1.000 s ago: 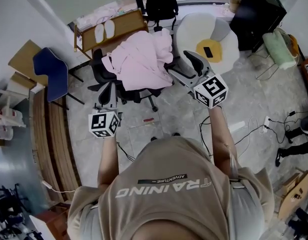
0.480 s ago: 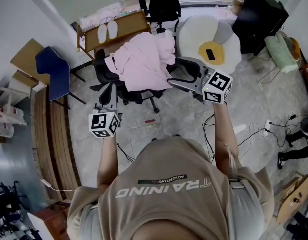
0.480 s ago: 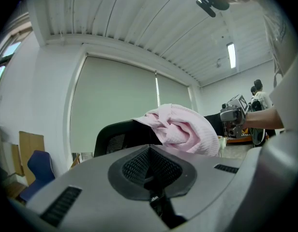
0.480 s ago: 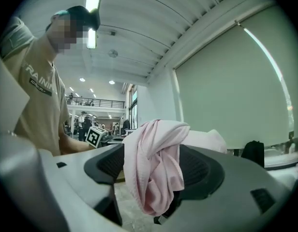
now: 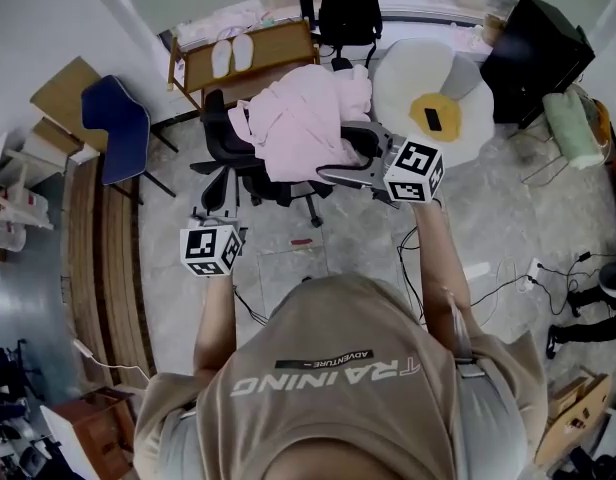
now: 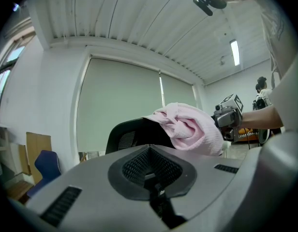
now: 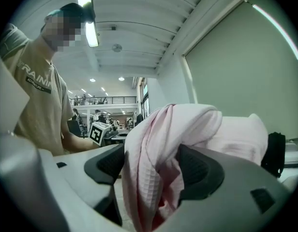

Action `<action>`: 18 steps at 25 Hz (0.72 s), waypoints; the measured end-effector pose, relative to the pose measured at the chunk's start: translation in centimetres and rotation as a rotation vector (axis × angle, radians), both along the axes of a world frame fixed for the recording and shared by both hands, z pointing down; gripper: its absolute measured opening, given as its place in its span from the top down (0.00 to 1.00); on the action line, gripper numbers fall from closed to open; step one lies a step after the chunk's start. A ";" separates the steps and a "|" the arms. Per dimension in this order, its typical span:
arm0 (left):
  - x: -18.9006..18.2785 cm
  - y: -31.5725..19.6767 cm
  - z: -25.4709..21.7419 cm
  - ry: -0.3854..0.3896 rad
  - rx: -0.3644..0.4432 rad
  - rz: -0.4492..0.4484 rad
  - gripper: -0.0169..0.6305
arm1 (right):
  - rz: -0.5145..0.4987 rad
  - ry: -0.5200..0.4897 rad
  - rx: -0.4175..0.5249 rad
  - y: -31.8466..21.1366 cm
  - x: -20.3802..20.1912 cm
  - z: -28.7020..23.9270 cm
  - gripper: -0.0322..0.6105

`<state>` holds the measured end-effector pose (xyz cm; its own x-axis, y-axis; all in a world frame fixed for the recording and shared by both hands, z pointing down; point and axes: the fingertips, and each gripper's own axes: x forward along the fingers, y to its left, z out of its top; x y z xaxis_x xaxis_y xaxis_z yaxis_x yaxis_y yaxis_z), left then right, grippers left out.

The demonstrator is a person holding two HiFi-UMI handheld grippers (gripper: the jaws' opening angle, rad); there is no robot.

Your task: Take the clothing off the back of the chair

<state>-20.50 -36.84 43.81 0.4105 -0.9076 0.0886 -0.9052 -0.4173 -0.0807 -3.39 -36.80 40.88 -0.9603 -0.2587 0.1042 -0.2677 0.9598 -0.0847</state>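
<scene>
Pads of the right gripper pinch a fold of the pink clothing at centre frame. The left gripper is closed on nothing, held low at the head view's left. The garment lies heaped over the back of a black office chair — upper centre — beyond a person's tan T-shirt.

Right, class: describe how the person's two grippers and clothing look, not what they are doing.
The left gripper and right gripper are grey plastic with black textured pads inside the jaws. Each carries a white cube printed with black square markers. The person wears a beige short-sleeved T-shirt.
</scene>
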 end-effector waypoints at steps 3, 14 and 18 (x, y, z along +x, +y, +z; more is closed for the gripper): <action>-0.9 0.2 0.0 0.002 0.001 -0.016 0.95 | -0.015 0.030 0.006 -0.3 -2.0 0.5 0.43; -3.9 -0.2 0.3 0.007 0.001 -0.028 0.95 | 0.024 0.053 0.027 -1.3 -3.1 1.1 0.43; -3.3 -0.6 0.1 0.011 0.007 0.000 0.95 | 0.034 0.063 0.032 -1.4 -3.1 1.2 0.43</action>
<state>-23.83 -37.49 43.88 0.4110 -0.9083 0.0779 -0.9062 -0.4164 -0.0738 -6.47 -38.17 42.11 -0.9426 -0.2957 0.1554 -0.3045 0.9519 -0.0357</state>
